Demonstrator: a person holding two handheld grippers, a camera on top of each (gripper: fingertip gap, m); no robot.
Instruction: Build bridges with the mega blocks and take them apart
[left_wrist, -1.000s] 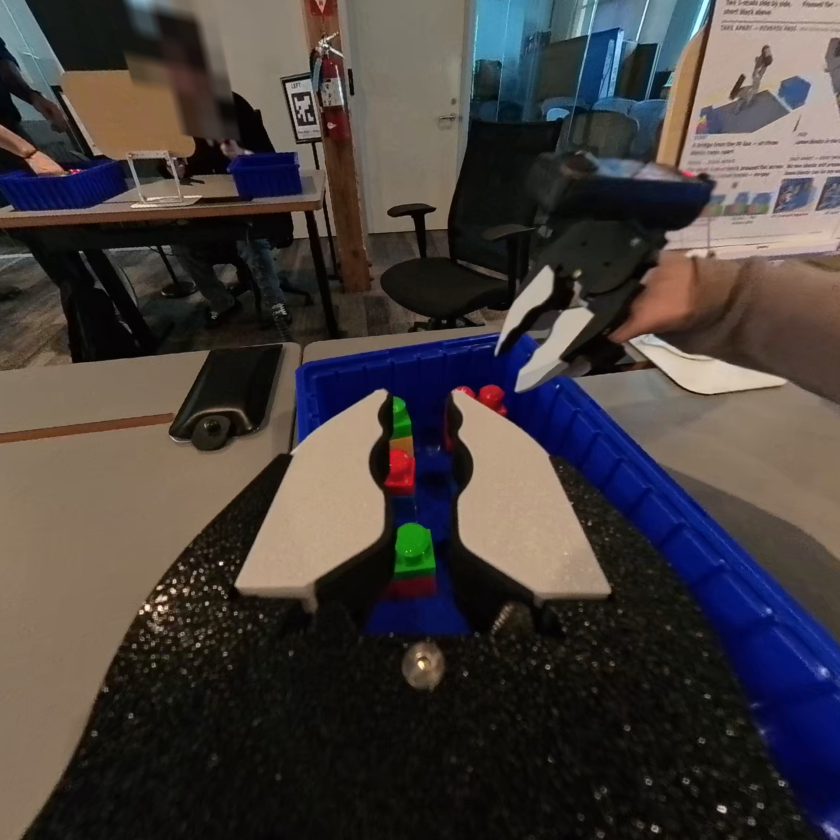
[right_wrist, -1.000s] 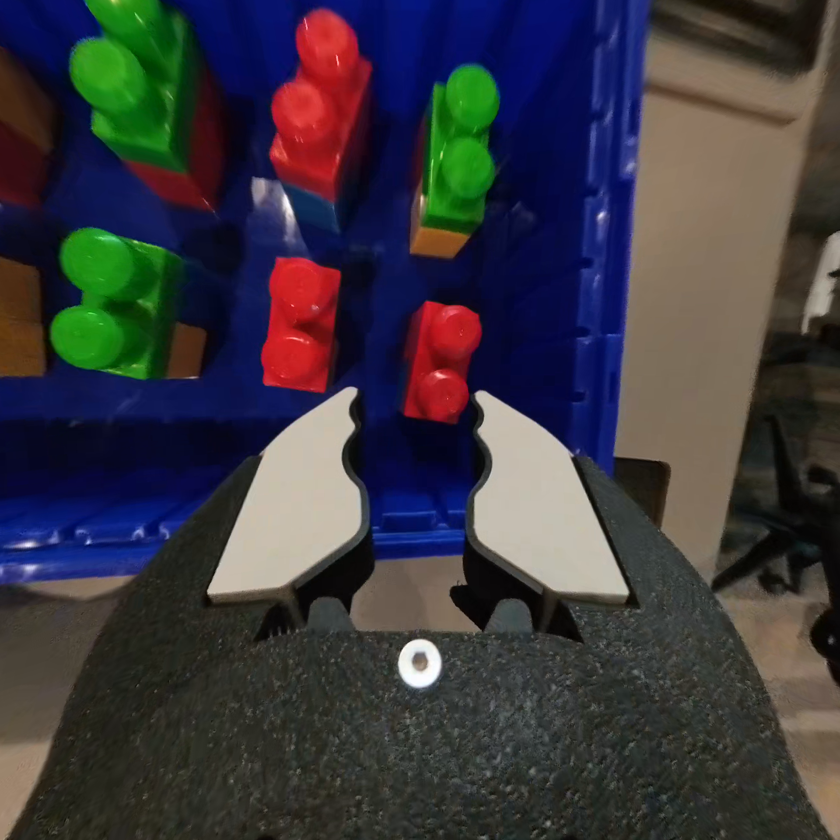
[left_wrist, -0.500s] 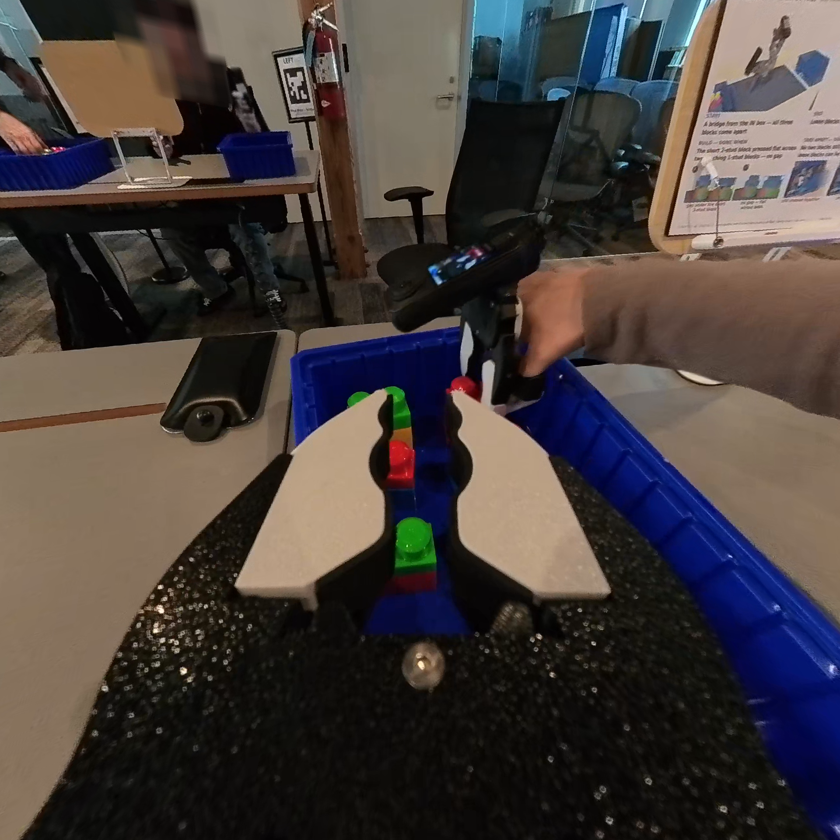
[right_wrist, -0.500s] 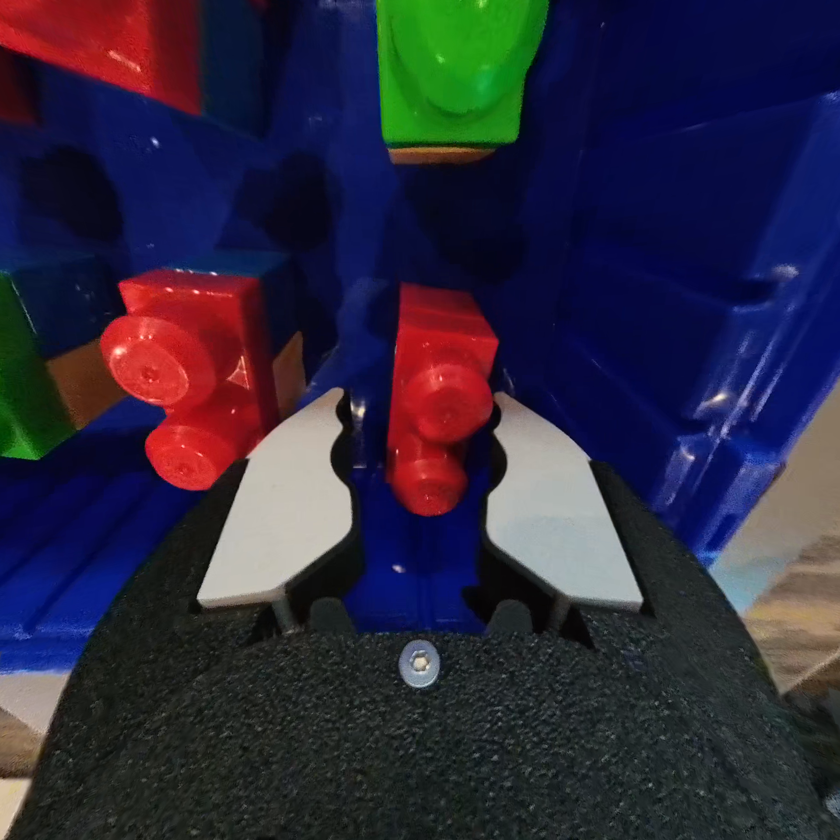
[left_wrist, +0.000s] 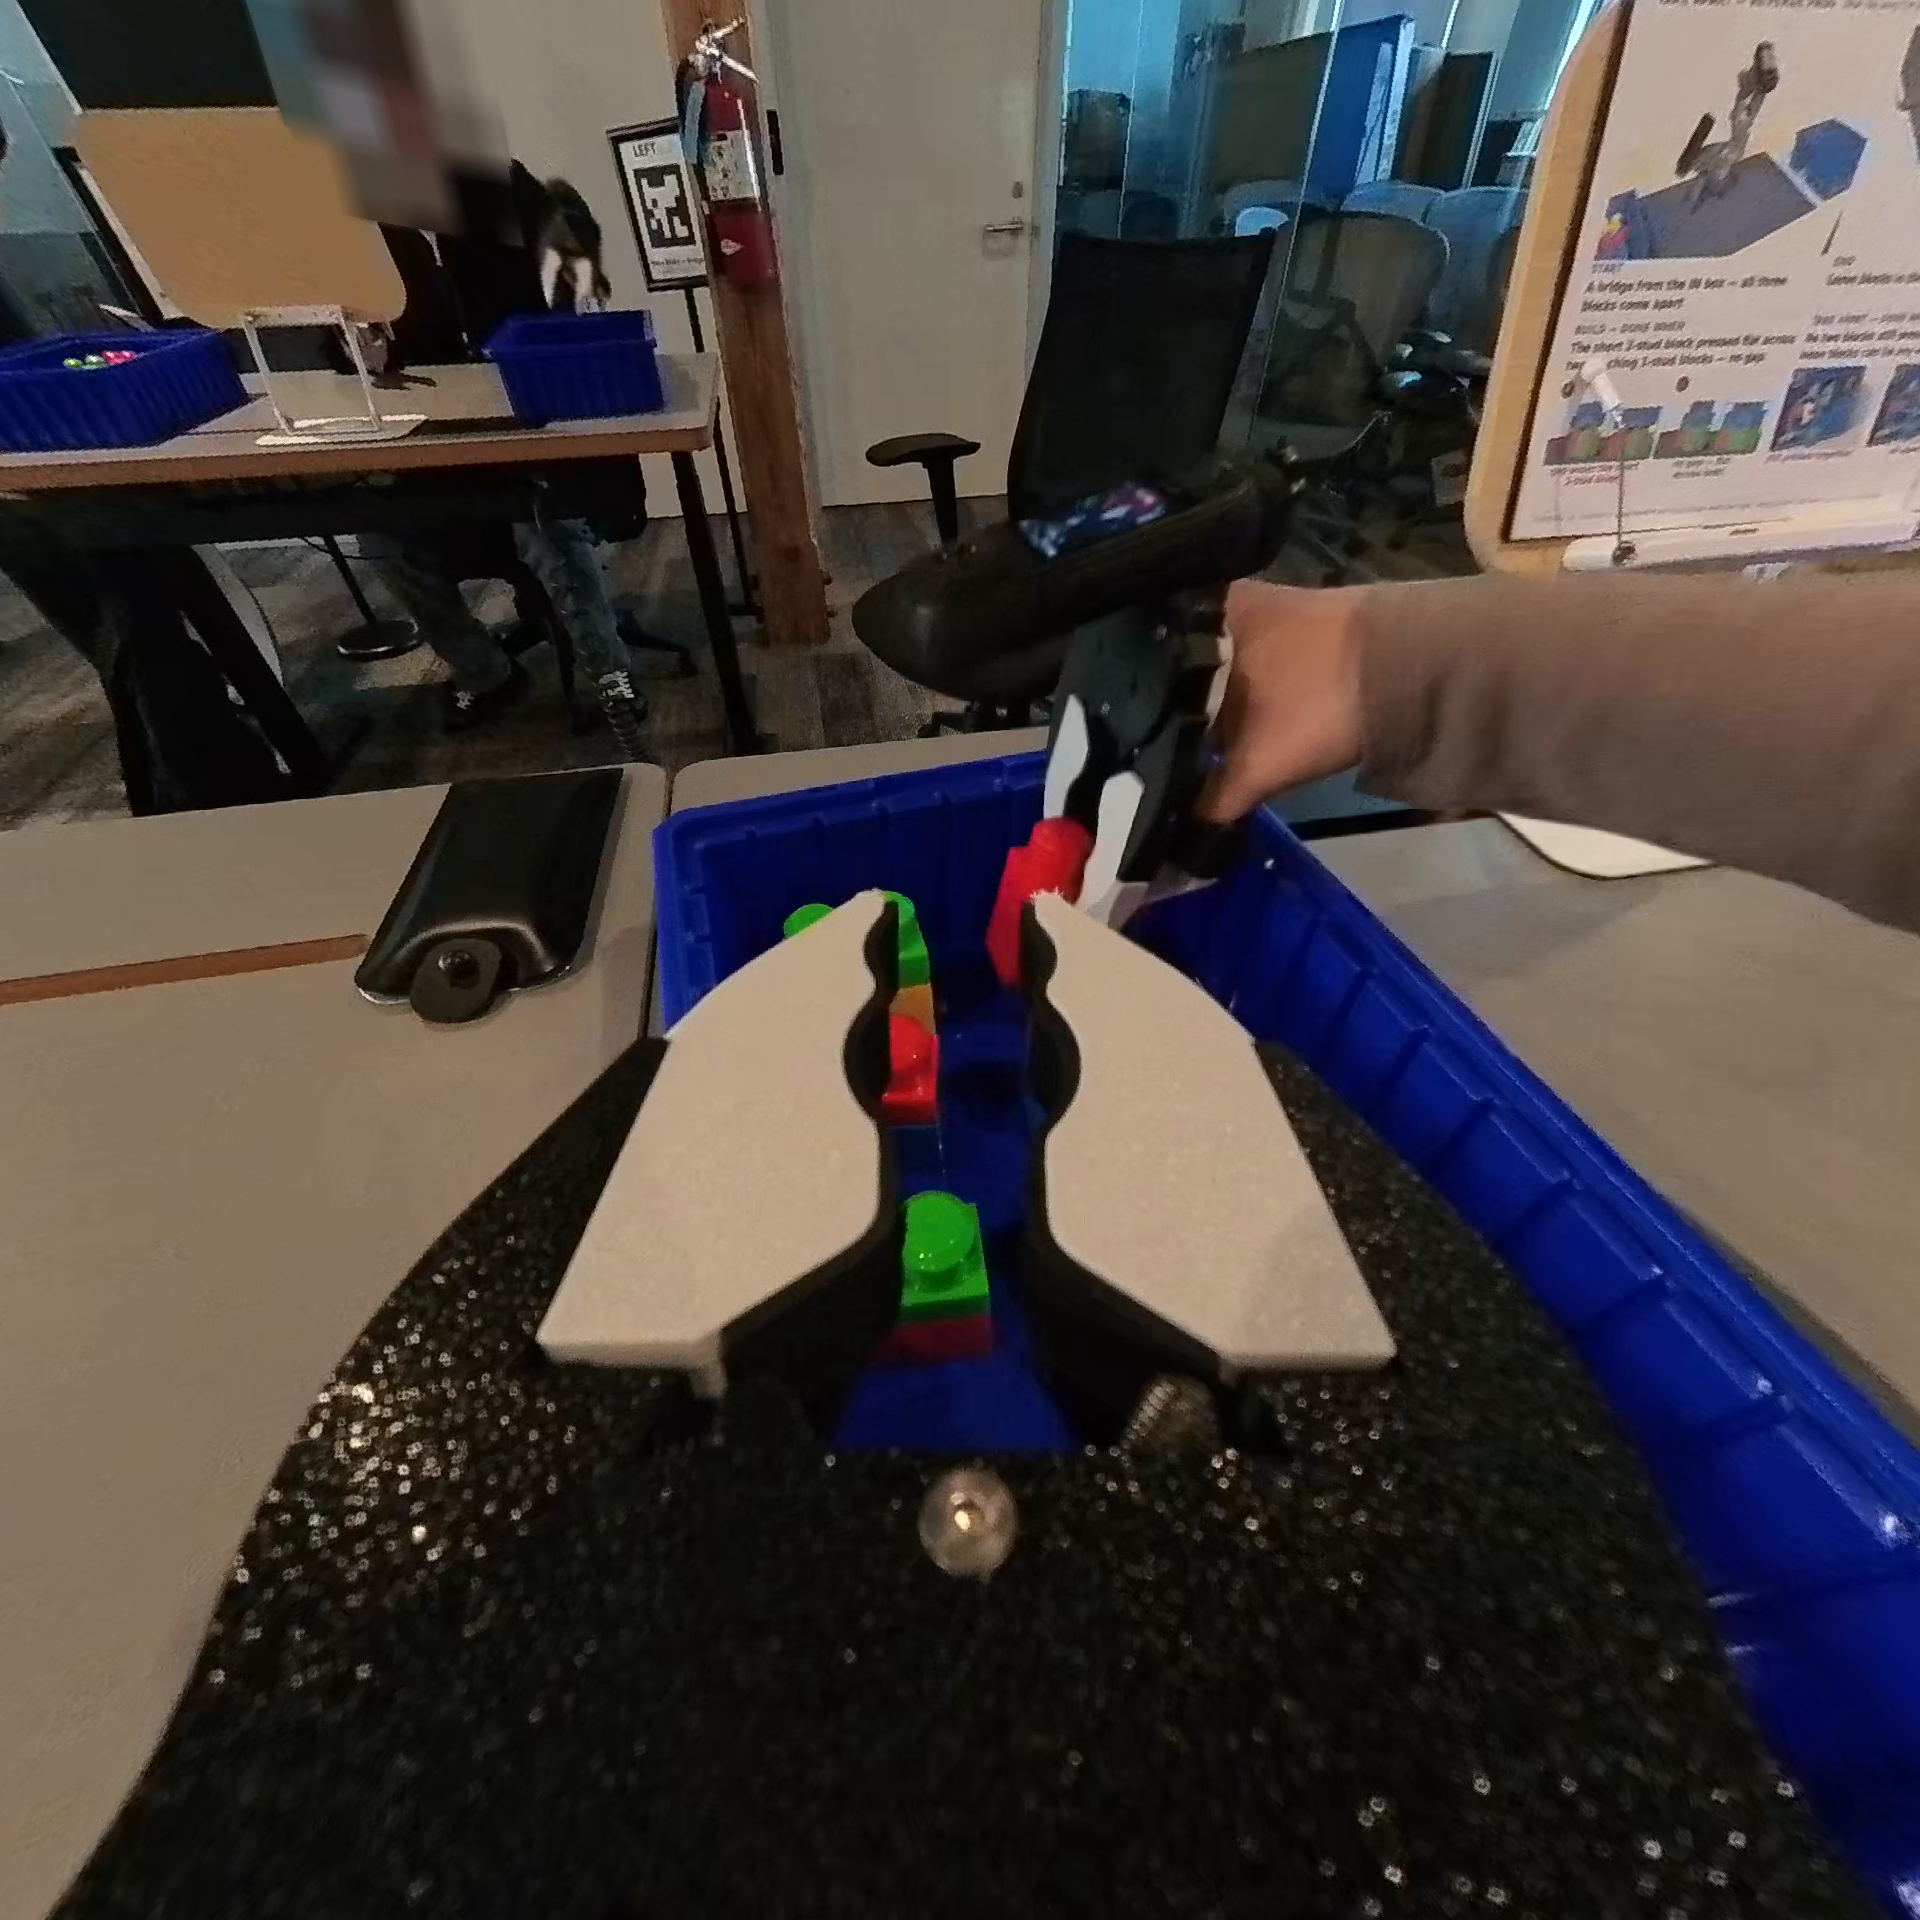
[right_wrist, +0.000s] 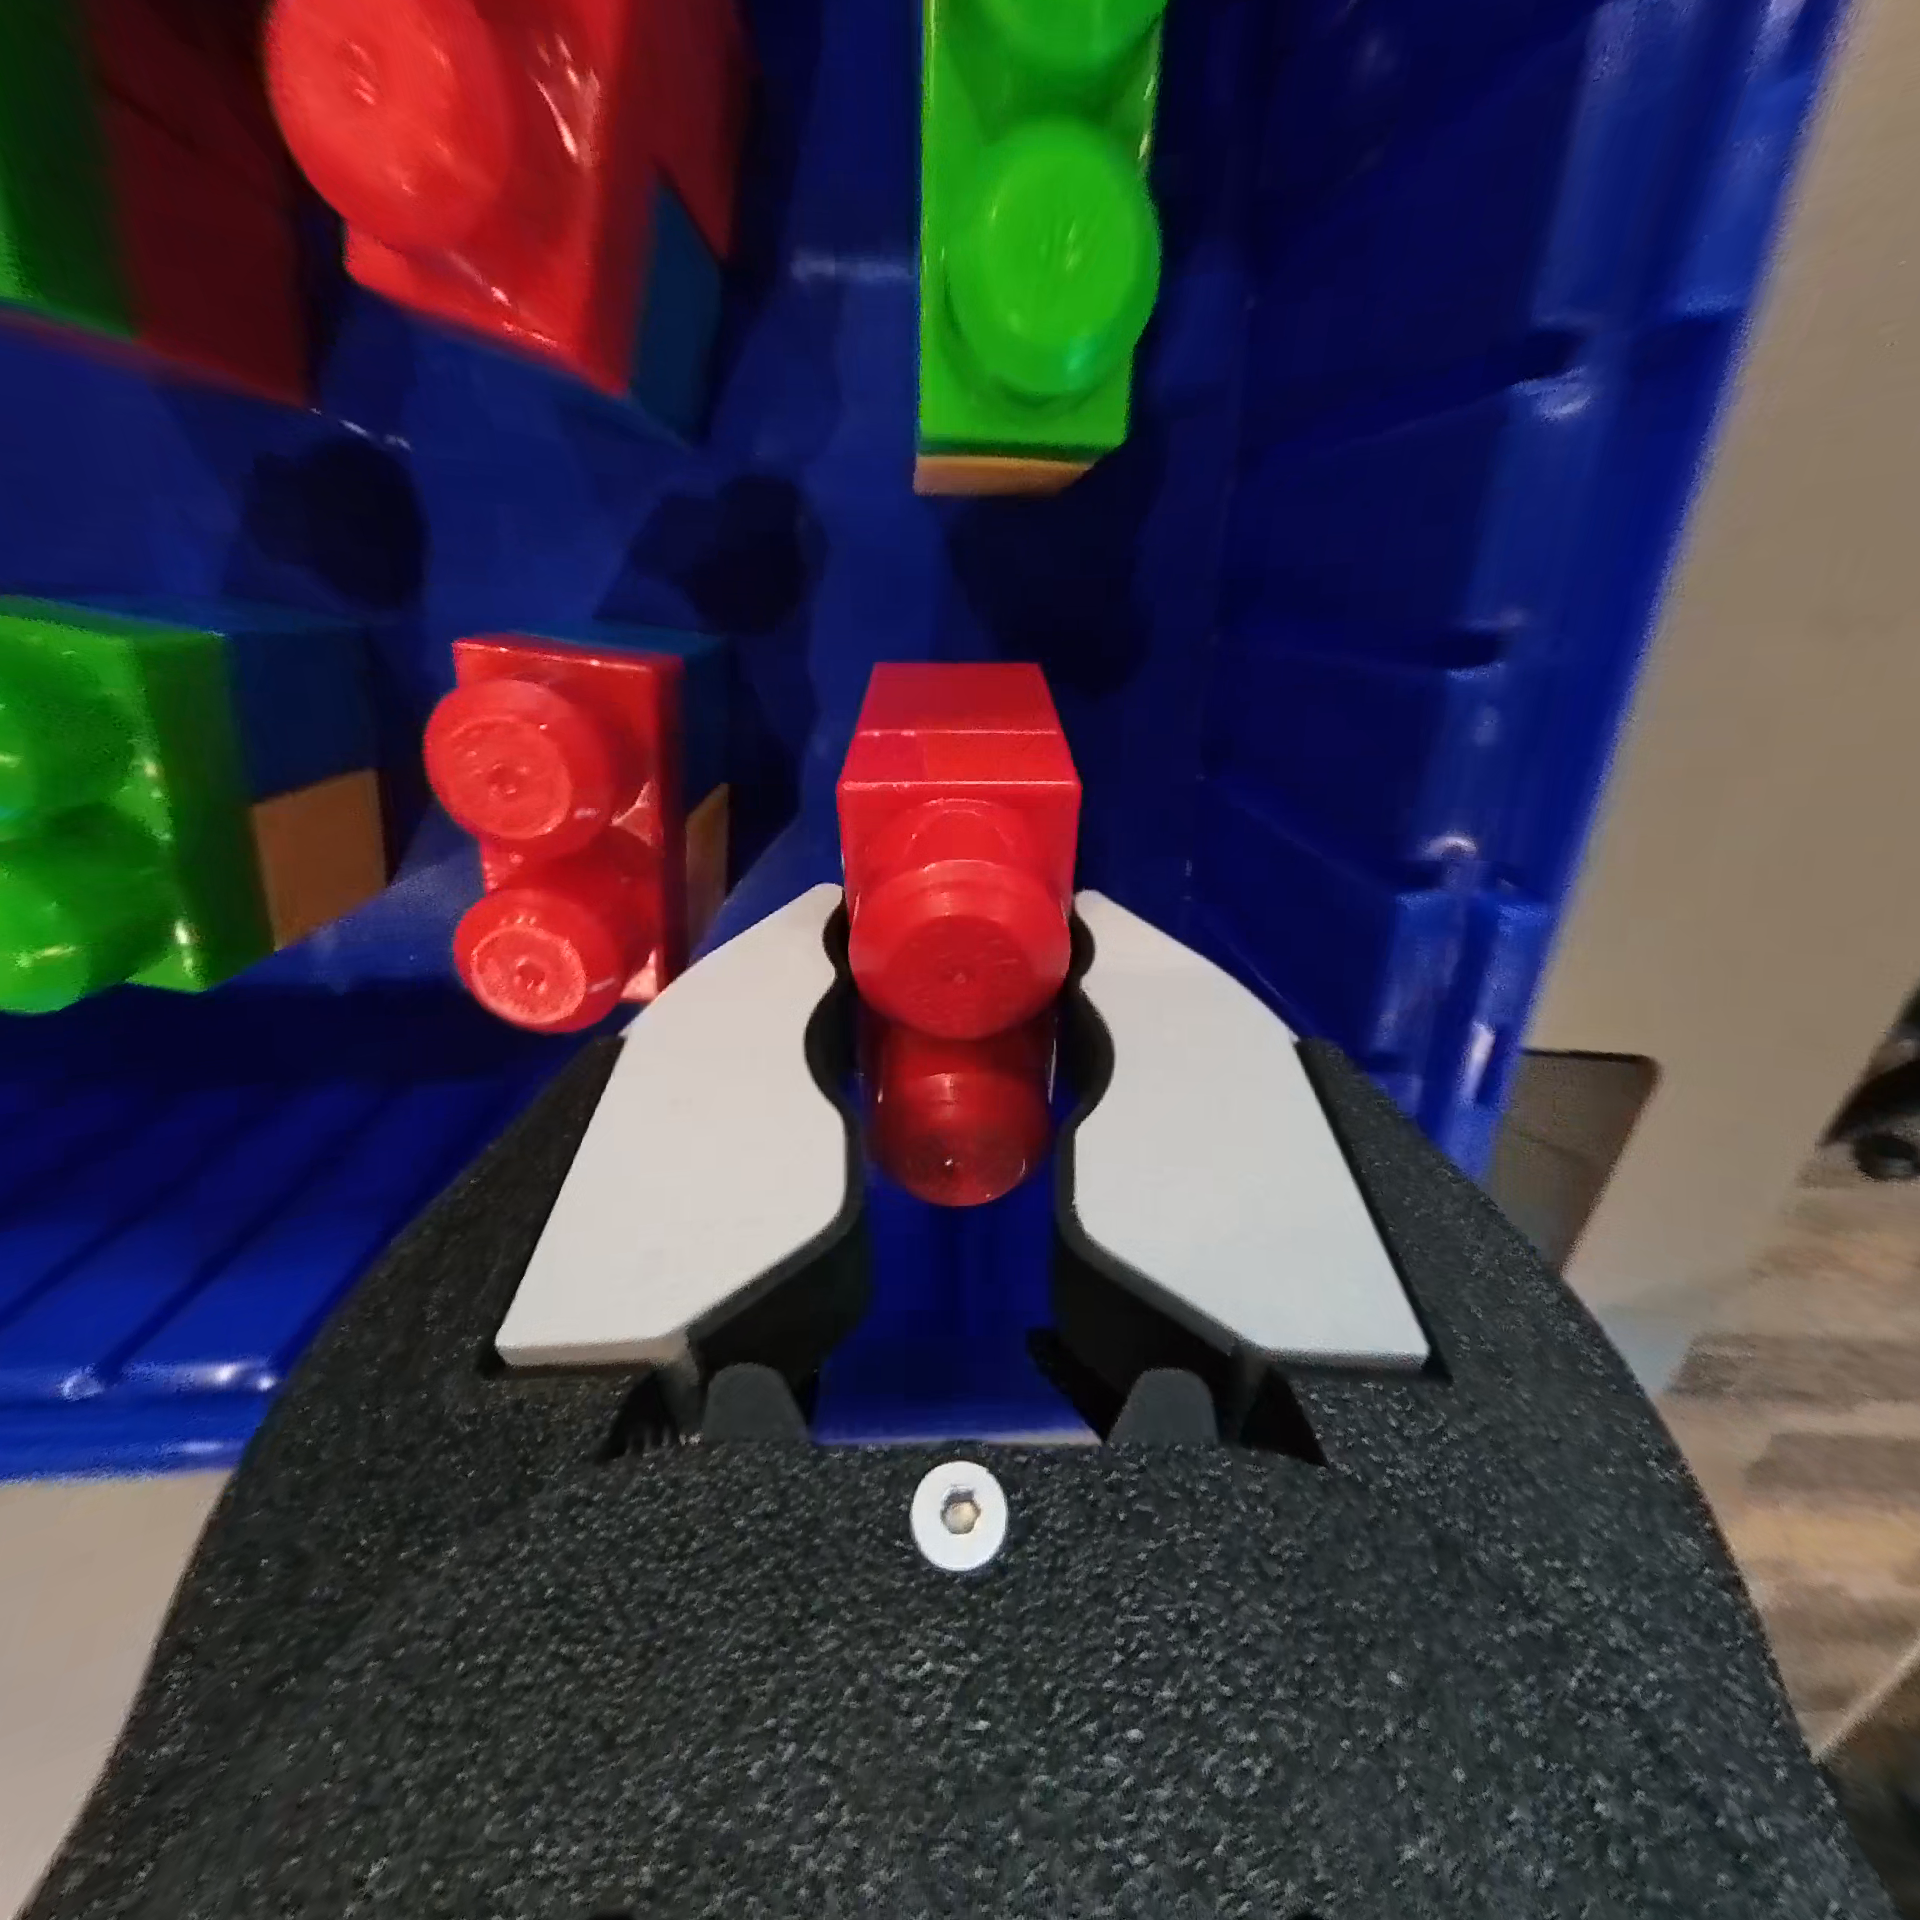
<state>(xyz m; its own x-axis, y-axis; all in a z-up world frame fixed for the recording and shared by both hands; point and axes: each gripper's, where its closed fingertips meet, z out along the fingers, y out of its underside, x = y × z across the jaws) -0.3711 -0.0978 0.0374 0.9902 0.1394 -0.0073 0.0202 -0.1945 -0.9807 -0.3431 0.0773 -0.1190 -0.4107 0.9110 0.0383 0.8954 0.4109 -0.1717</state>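
A blue bin (left_wrist: 1455, 1060) on the grey table holds several mega blocks. My right gripper (right_wrist: 956, 914) is shut on a red two-stud block (right_wrist: 956, 821) near the bin's far right wall and holds it tilted, raised off the bin floor. It also shows in the left wrist view (left_wrist: 1091, 831) with the red block (left_wrist: 1039, 894). My left gripper (left_wrist: 958, 904) is open and empty, hovering over the near part of the bin. Between its fingers I see a green-on-red stack (left_wrist: 940, 1288), a red block (left_wrist: 909, 1070) and a green-on-orange stack (left_wrist: 912, 951).
Another red block (right_wrist: 551, 831), a green-on-orange stack (right_wrist: 1029, 229) and more red and green stacks stand left of the held one. A black device (left_wrist: 499, 894) lies left of the bin. An instruction board (left_wrist: 1714, 270) stands far right, an office chair (left_wrist: 1122, 499) behind. One gripper's finger ends stand about 25 cm off the other's.
My right gripper came down into the bin, closed on the red two-stud block and has lifted it a little. My left gripper stayed open in place.
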